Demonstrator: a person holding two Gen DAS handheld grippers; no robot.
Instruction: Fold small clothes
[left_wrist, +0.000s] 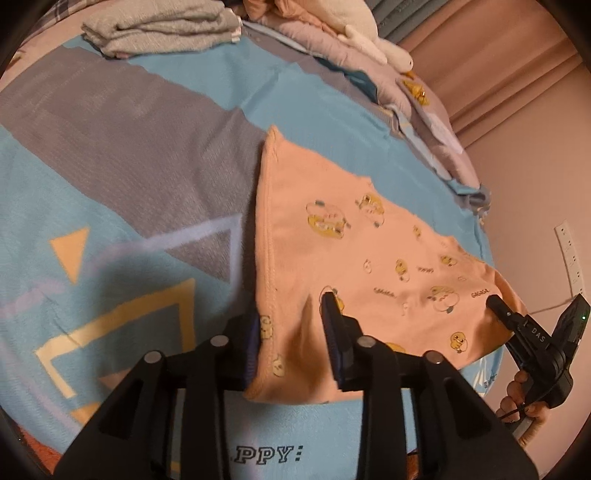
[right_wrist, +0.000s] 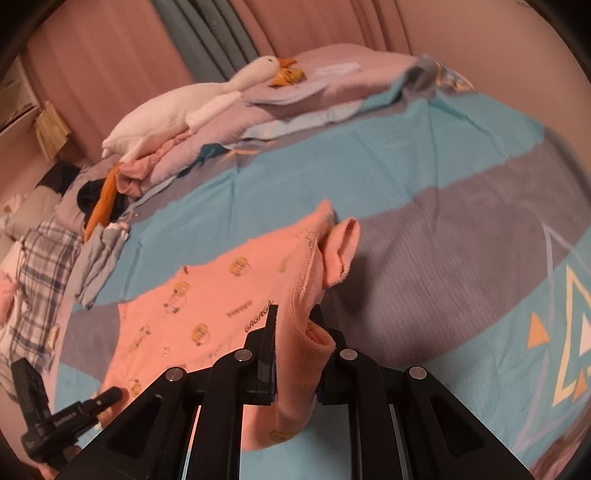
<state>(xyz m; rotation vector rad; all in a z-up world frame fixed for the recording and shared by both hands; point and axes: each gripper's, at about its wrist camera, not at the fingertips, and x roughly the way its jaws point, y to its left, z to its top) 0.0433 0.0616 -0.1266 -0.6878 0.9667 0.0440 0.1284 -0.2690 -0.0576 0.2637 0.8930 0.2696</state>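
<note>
Nearest to us, the left gripper (left_wrist: 291, 332) stands with its jaws parted around a fold of the small peach cotton garment printed with yellow ducks (left_wrist: 369, 251). The cloth runs between the black fingers (left_wrist: 334, 332), and the pads do not seem to press on it. The right gripper (right_wrist: 293, 354) is clamped on a bunched edge of the same garment (right_wrist: 207, 295), the fabric pinched tight between its pads and hanging below them. In the left wrist view, that right gripper (left_wrist: 496, 304) appears off to the right of the left one, with a hand (left_wrist: 521, 398) around its handle. In the right wrist view the left gripper (right_wrist: 110, 395) shows low on the left.

Ahead of both grippers, the garment lies spread on the bed with a blue and grey patterned cover (left_wrist: 129, 147), one sleeve (right_wrist: 340, 251) curled up just past the right gripper. Beyond it, far left of the left gripper, sits a stack of folded grey cloth (left_wrist: 159, 29). Farthest out, a white plush goose with an orange bill (right_wrist: 207, 99) rests on a lilac quilt (right_wrist: 332, 77), before pink curtains (right_wrist: 92, 74).
</note>
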